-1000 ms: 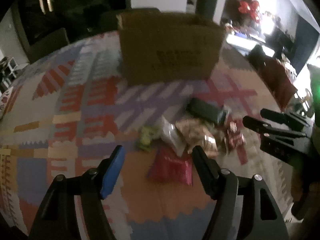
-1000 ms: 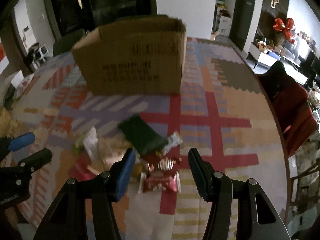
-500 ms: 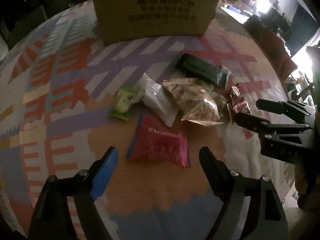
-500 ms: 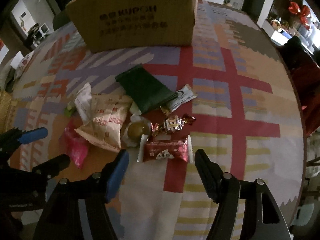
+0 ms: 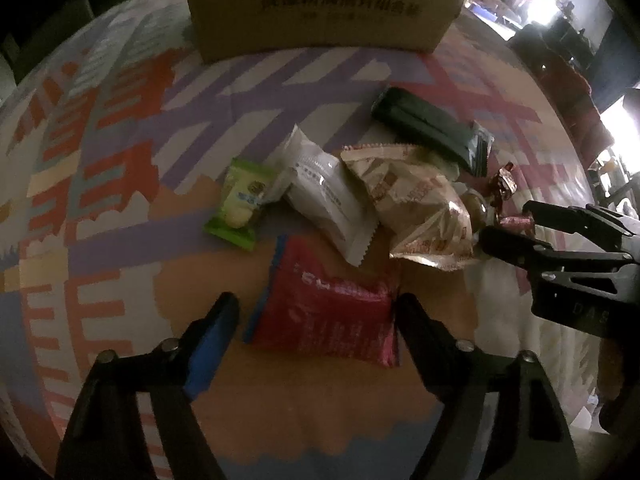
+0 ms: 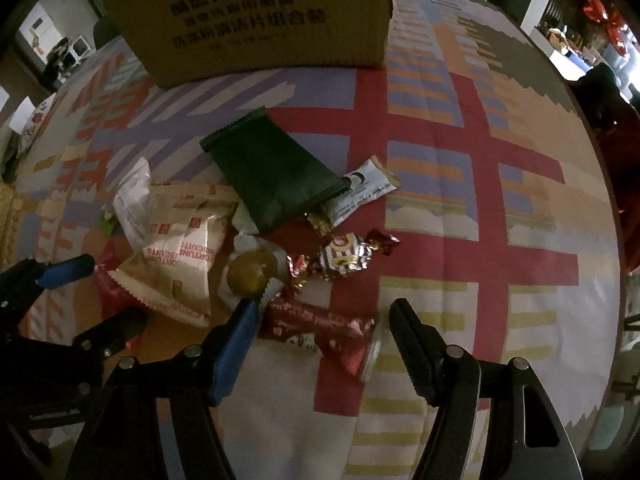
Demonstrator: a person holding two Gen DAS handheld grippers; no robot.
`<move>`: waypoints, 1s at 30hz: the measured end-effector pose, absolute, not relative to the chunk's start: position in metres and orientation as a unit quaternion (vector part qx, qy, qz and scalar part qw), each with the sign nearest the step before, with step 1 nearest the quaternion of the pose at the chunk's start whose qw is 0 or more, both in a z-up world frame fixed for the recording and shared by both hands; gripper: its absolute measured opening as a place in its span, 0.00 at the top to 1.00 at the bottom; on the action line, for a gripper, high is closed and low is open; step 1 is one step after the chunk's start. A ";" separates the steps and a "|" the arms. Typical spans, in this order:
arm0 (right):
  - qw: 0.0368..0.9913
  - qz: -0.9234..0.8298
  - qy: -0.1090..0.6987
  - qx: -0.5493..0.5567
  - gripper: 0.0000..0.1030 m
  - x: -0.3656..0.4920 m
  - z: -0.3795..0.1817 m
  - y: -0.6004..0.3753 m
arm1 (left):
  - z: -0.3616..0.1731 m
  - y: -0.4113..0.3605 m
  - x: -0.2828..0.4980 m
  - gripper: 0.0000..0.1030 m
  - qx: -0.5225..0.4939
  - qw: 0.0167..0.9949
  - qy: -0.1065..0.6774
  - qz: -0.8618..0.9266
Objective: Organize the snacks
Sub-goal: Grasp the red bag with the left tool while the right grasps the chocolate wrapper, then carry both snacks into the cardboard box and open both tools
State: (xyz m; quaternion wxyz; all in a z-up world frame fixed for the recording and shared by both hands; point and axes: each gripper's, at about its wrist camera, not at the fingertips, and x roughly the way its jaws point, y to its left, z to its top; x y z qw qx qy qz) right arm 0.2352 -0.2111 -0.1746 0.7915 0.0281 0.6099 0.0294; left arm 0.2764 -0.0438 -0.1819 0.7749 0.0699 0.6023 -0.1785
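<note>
Btwn closing left tongs (image 5: 316, 316): red snack pkt (image 5: 328, 316), not gripped.

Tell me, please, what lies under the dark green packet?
Under the dark green packet, a white sachet and a gold wrapper end stick out from its lower end. How far they reach underneath is covered.

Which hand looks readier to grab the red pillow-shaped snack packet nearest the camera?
Left. The left gripper straddles the red packet, jaws closing; the right gripper brackets a red candy bar.
</note>
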 end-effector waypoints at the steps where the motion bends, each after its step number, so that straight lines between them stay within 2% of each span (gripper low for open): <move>1: 0.792 0.029 0.609 0.027 0.33 0.235 -0.175 -0.211 | -0.182 -0.045 0.276 0.28 0.073 0.777 0.600 -0.178; 4: 0.793 0.026 0.608 0.024 0.37 0.234 -0.174 -0.212 | -0.181 -0.049 0.275 0.36 0.083 0.781 0.594 -0.175; 6: 0.794 0.022 0.608 0.015 0.40 0.231 -0.173 -0.212 | -0.182 -0.052 0.273 0.45 0.095 0.784 0.590 -0.170; 18: 0.789 0.016 0.614 0.023 0.43 0.215 -0.165 -0.213 | -0.165 -0.046 0.257 0.49 0.090 0.794 0.575 -0.175; 30: 0.831 0.028 0.555 0.019 0.43 0.207 -0.104 -0.199 | -0.114 -0.037 0.259 0.49 0.062 0.824 0.530 -0.193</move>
